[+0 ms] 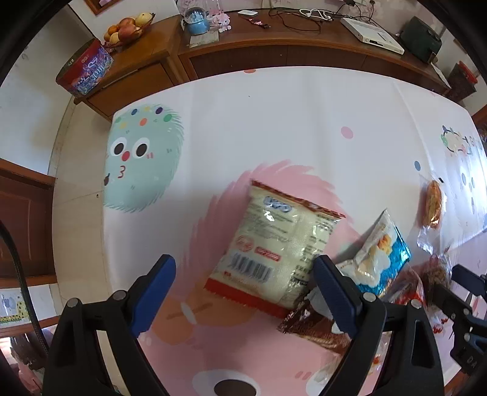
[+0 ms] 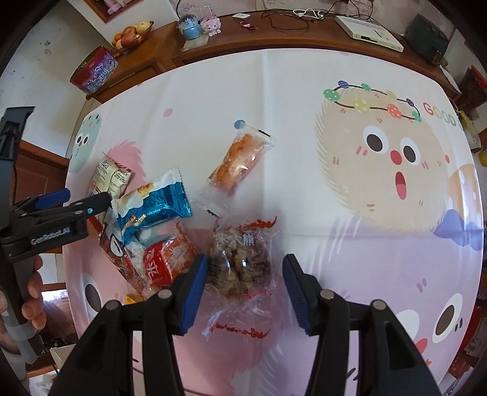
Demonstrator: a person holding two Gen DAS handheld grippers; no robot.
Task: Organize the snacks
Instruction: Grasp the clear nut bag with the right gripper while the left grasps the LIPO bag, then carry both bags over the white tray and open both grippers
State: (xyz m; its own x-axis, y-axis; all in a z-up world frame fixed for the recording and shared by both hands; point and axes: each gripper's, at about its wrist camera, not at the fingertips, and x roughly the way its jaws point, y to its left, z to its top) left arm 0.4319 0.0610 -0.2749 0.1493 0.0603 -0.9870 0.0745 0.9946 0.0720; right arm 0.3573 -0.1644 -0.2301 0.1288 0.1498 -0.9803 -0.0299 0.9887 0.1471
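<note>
Snack packets are lying in a loose pile on the cartoon tablecloth (image 2: pixel 304 189). The clear nut packet (image 2: pixel 243 268) is sitting between the right gripper (image 2: pixel 245 289) fingers, spread wide, not squeezing. The left gripper (image 1: pixel 243 292) is gaping wide over the white packet (image 1: pixel 274 246).

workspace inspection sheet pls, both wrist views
Surface: table under cartoon-print cloth.
Job's things: cream snack bag, blue-white packet, red packet, brown wrapper, orange snack pack, clear nut-cluster pack.
Clutter: nothing seen on the cloth.
Grippers: left gripper open over the cream bag; right gripper open around the nut-cluster pack.
Cables: loose cords on the sideboard.
Surroundings: fruit bowl, tin, white box.
</note>
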